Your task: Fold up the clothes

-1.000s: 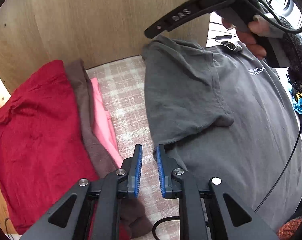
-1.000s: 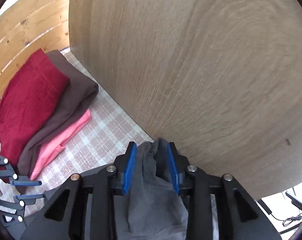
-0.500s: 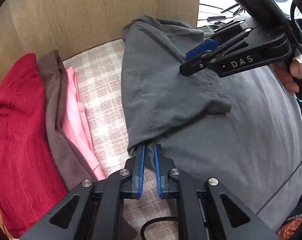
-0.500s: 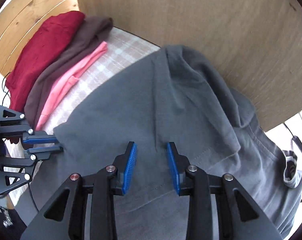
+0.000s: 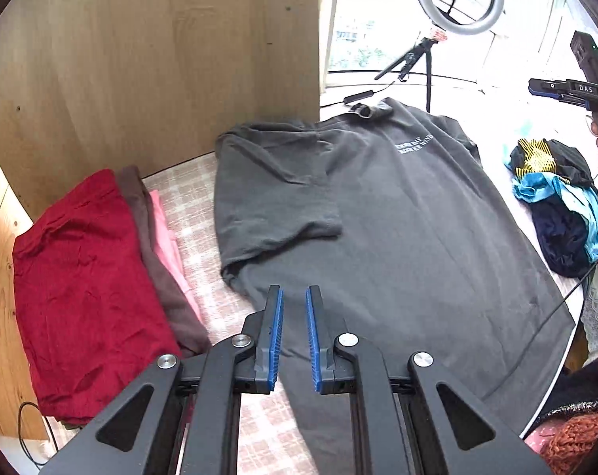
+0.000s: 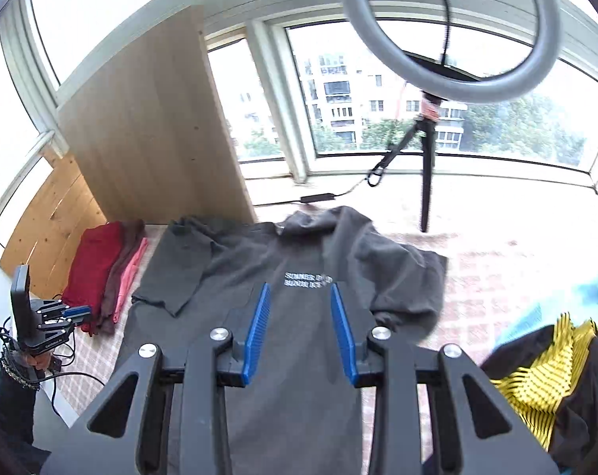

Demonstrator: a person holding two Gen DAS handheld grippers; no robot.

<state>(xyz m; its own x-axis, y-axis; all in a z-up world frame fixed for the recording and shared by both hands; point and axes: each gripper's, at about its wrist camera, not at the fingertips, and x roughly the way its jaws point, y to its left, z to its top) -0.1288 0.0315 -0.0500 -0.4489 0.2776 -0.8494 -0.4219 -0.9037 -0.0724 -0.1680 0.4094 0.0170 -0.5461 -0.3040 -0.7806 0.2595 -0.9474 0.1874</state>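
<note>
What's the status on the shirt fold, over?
Both grippers, left and right, open, empty. Grey shirt flat, one sleeve folded in. Nothing blocking.

bright daylight from blown-out windows (image 6: 437, 111), soft shadows, fisheye bending and dark corners, right view slightly blurred

A checked pink-and-white cloth (image 5: 204, 213) covers the table; a grey T-shirt (image 5: 397, 237) lies spread flat across its middle, one sleeve folded in. By the left edge, against the wooden panel, lies a stack of folded clothes (image 5: 85, 289), red, brown, pink; near the right edge lies a heap of unfolded clothes (image 5: 556, 206).
</note>
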